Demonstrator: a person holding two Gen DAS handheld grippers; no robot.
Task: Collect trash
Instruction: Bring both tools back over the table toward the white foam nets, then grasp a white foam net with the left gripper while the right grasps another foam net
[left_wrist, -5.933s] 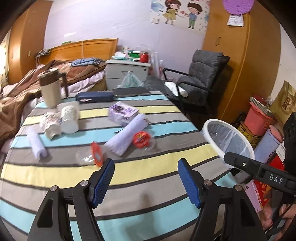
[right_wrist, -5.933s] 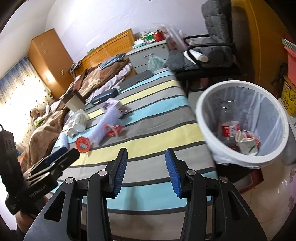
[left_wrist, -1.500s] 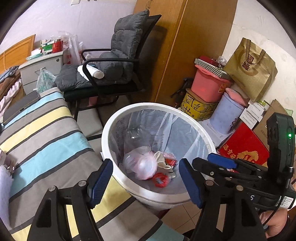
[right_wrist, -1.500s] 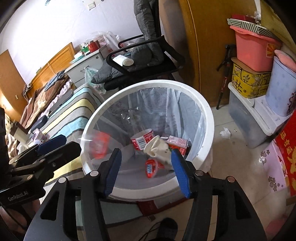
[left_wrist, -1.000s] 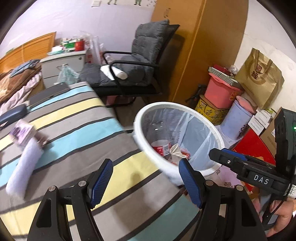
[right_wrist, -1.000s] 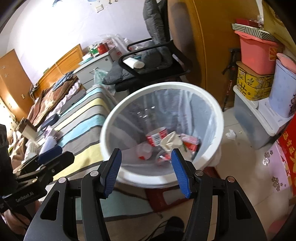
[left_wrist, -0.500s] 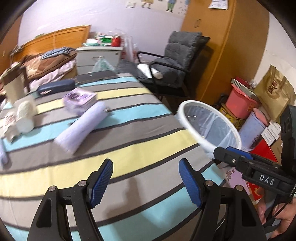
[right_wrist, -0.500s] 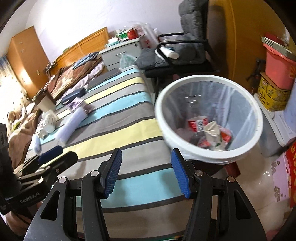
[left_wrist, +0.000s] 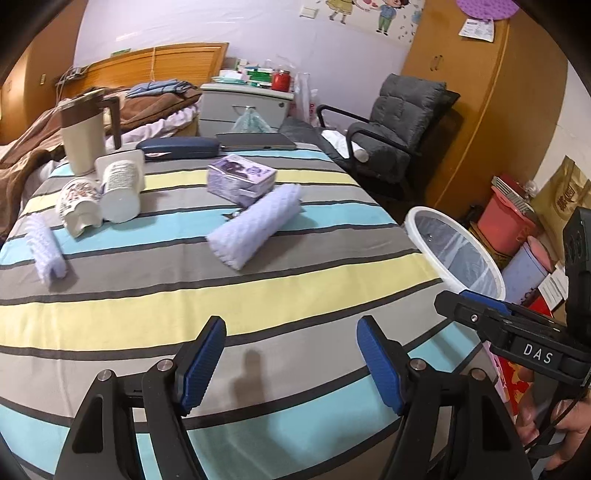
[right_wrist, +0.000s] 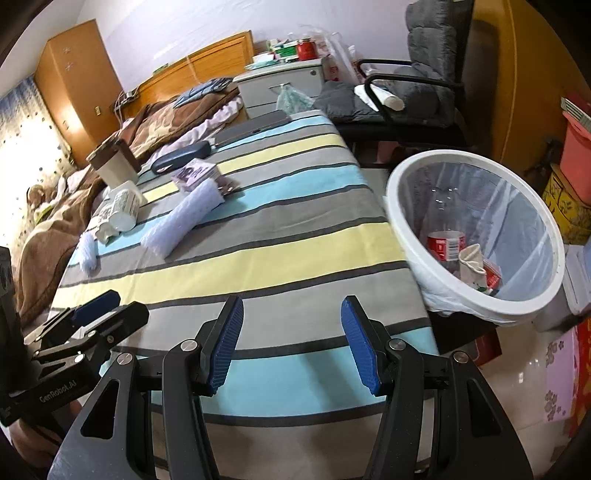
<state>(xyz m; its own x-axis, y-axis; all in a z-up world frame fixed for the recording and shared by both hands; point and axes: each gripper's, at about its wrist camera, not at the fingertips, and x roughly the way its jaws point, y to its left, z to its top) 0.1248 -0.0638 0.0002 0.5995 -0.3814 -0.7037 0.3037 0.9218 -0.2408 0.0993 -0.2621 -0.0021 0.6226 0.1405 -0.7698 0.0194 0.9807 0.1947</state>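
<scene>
A white trash bin (right_wrist: 476, 236) with a clear liner stands by the table's right edge and holds a red-labelled can (right_wrist: 445, 240) and crumpled paper; it also shows in the left wrist view (left_wrist: 454, 251). My left gripper (left_wrist: 291, 365) is open and empty over the striped tablecloth (left_wrist: 184, 295). My right gripper (right_wrist: 291, 347) is open and empty over the table's near edge, left of the bin. Two paper cups (left_wrist: 99, 195) lie on their sides at the table's left.
On the table lie a rolled lilac towel (left_wrist: 255, 229), a smaller roll (left_wrist: 46, 247), a purple box (left_wrist: 240, 179), a dark case (left_wrist: 177, 146), a tablet (left_wrist: 255, 141) and a beige mug (left_wrist: 83, 136). A grey armchair (left_wrist: 391, 133) and storage boxes stand beyond the bin.
Both grippers have swung from over the bin back to the table. The two red-capped plastic pieces seen on the cloth earlier are gone from it.
</scene>
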